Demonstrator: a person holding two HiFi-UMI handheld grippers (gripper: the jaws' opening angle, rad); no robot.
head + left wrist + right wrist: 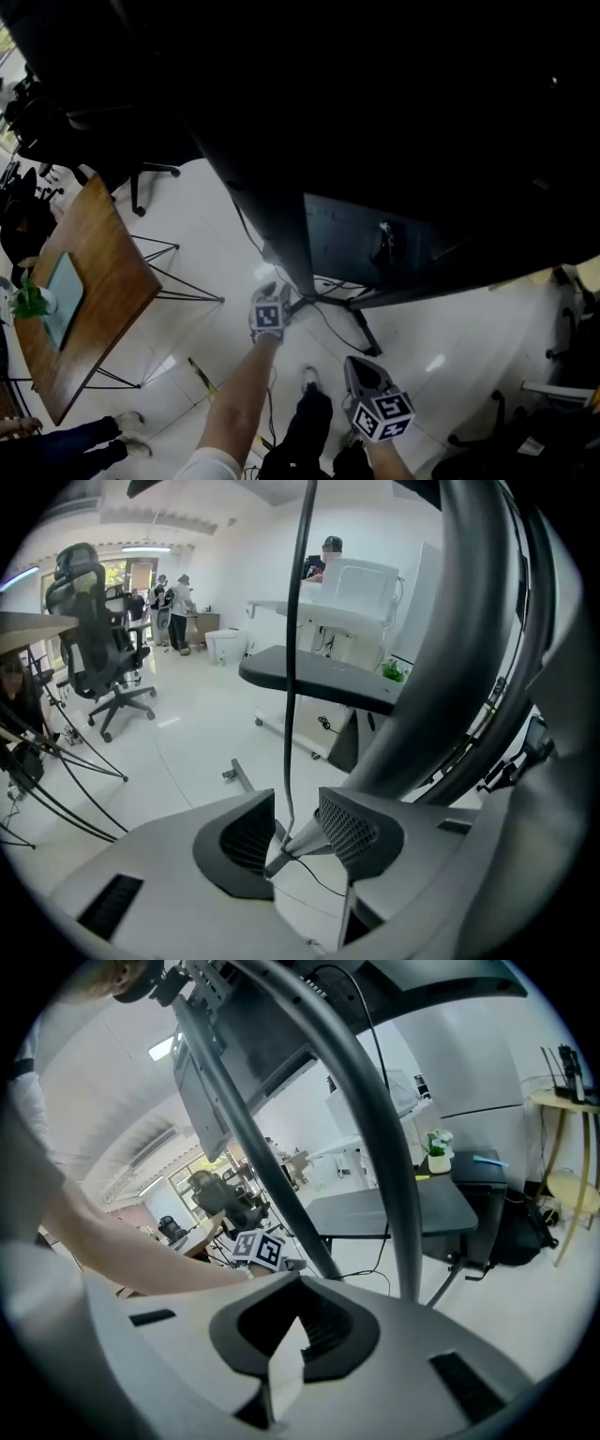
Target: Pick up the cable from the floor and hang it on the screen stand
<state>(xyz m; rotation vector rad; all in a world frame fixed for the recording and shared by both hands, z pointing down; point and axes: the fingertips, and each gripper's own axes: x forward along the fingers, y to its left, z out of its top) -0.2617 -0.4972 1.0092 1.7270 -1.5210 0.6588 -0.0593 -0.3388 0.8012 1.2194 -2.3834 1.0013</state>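
The cable (292,667) is one thin, dark cord. It hangs almost straight down from somewhere above the frame, passes through the gap between the fingers (352,832) of the left gripper (286,841), and trails on as a loose curl over the white floor (197,733) below. Those fingers stand wide and released; the cord runs between them, but neither pad presses on it.

Just to the right of it rises the screen stand (441,667), its thick grey tube curving upward with a darker tube alongside. From the head view the stand (281,225) is a dark column under a big black screen, with slim feet spread on the floor close in front of the left gripper (272,291).

There are two grippers. The right gripper (298,1326) has its fingers clenched on nothing, and hangs back nearer the person's feet (359,364).

Around them stand one wooden table (103,272) on black wire legs, carrying a green plant (28,302) and a flat grey-green slab (64,298). One black office chair (94,649) stands off to the left on open floor, and a low dark platform (319,677) lies behind the cable. At least three people stand at the far end of the room, too small to make out further. The stand's tubes and feet crowd the space right beside the hanging cord.
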